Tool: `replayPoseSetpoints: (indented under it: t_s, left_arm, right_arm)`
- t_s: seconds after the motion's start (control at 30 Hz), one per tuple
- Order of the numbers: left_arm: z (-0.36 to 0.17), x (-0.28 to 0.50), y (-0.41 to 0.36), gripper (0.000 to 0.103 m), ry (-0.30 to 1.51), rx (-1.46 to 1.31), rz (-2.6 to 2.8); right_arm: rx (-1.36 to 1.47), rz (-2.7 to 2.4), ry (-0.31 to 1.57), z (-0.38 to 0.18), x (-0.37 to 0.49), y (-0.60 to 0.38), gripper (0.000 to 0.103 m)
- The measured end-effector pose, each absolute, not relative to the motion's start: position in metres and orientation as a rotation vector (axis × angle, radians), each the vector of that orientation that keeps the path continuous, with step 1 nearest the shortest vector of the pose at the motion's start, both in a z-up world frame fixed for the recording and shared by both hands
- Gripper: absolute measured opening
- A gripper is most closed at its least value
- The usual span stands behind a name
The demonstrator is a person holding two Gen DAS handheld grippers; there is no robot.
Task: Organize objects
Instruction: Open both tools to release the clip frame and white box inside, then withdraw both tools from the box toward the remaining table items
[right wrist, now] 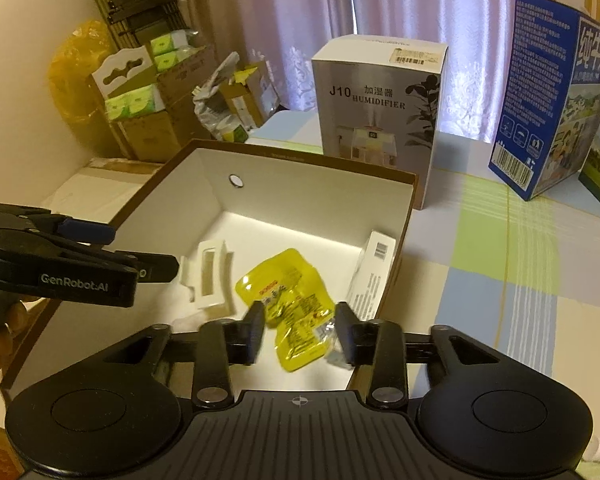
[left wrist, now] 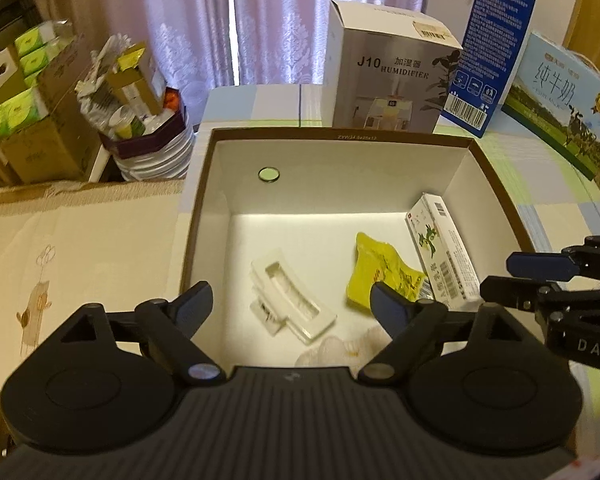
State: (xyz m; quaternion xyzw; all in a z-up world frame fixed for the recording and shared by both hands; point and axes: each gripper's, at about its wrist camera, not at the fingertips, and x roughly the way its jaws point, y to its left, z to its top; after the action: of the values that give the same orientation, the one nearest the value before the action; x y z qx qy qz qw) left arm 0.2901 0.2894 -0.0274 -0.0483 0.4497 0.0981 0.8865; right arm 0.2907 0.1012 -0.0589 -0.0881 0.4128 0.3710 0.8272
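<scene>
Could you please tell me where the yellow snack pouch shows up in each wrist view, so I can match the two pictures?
Left wrist view: the yellow snack pouch lies right of centre on the box floor, beside the small white carton.
Right wrist view: the pouch lies at lower centre, just beyond the right claw.
Shared landmark: the humidifier box behind the open box.

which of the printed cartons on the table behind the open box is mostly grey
The humidifier carton, standing directly behind the open box. It is grey-white with "J10 HUMIDIFIER" printed on it; the tall carton to its right is dark blue, and the milk carton shows green pasture.
</scene>
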Motion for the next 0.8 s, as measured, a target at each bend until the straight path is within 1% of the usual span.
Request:
replayPoseSetpoints:
  t_s: [0.1,0.17,0.3,0.57,0.8]
  left_arm:
    - [-0.019,0.276,0.288,0.086,0.928,-0.113,0.216]
    - [-0.014,0.267,0.286,0.088,0.927,-0.121,0.227]
    - [-0.004,0.25,0.281,0.088,0.919,-0.131,0.241]
    - [0.009,0.216,0.263,0.088,0.907,-0.146,0.241]
    - [0.01,0.188,0.245,0.088,0.911,-0.165,0.246]
  right_arm:
    - [-0.178,0.794,0.871,-0.053,0.281,0.096,0.046]
    - [-0.168,0.793,0.867,-0.048,0.275,0.093,0.048]
    - [-0.158,0.791,0.857,-0.042,0.264,0.086,0.05]
    - [-0.123,0.786,0.868,-0.033,0.24,0.068,0.052]
    - [-0.1,0.794,0.889,-0.028,0.214,0.048,0.052]
